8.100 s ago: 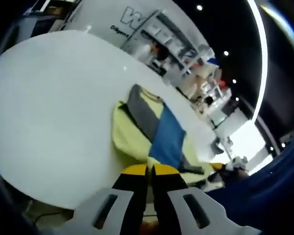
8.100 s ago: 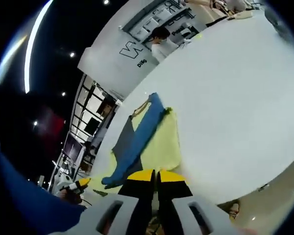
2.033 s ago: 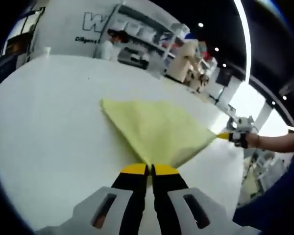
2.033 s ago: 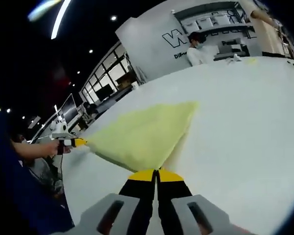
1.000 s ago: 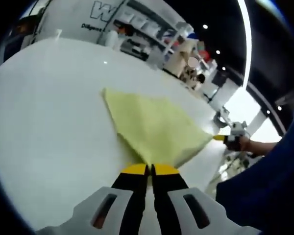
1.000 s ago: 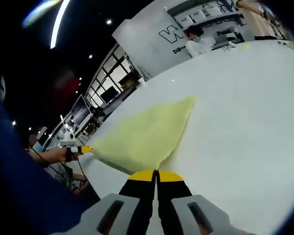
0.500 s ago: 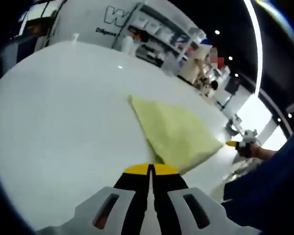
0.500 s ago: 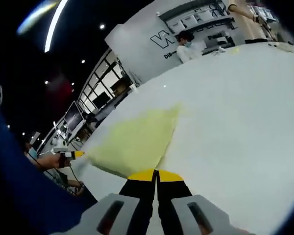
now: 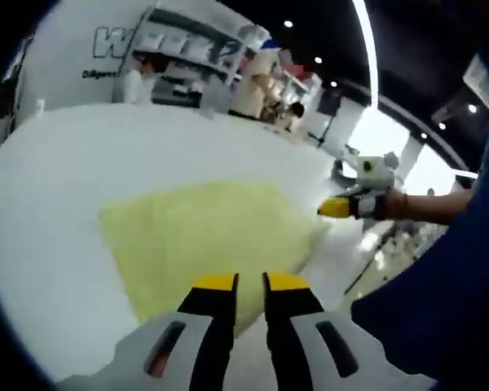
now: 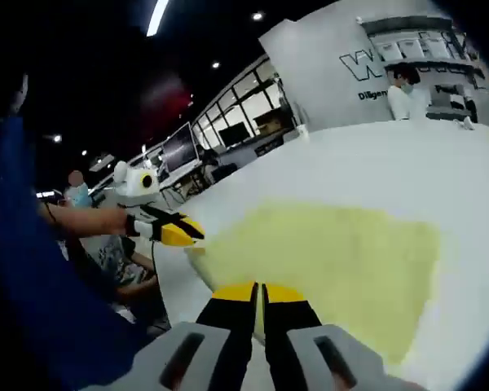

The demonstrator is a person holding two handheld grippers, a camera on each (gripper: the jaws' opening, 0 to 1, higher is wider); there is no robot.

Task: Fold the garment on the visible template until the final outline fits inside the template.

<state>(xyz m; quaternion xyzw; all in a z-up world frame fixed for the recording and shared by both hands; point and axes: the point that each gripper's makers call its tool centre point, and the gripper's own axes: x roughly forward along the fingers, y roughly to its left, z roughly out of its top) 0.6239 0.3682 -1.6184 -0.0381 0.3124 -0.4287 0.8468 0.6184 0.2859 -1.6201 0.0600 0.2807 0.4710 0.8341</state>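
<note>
The garment (image 9: 200,236) is a pale yellow cloth lying flat on the white table (image 9: 57,155), folded into a rough four-sided shape. My left gripper (image 9: 251,283) is at its near edge with the jaws a little apart and nothing between them. My right gripper (image 10: 259,292) has its jaws together at the near edge of the garment (image 10: 326,252). In the left gripper view the right gripper (image 9: 341,208) touches the cloth's right corner, held by a hand. In the right gripper view the left gripper (image 10: 173,231) sits just off the cloth's left corner.
A blue sleeve (image 9: 440,277) fills the right side of the left gripper view. People stand at shelves (image 9: 179,65) beyond the table's far edge. A seated person (image 10: 77,195) and monitors (image 10: 179,151) are off the table's left side.
The yellow cloth, held up taut between both grippers a second ago, now lies flat on the table. My left jaws have parted and let go of it. Both views have swung.
</note>
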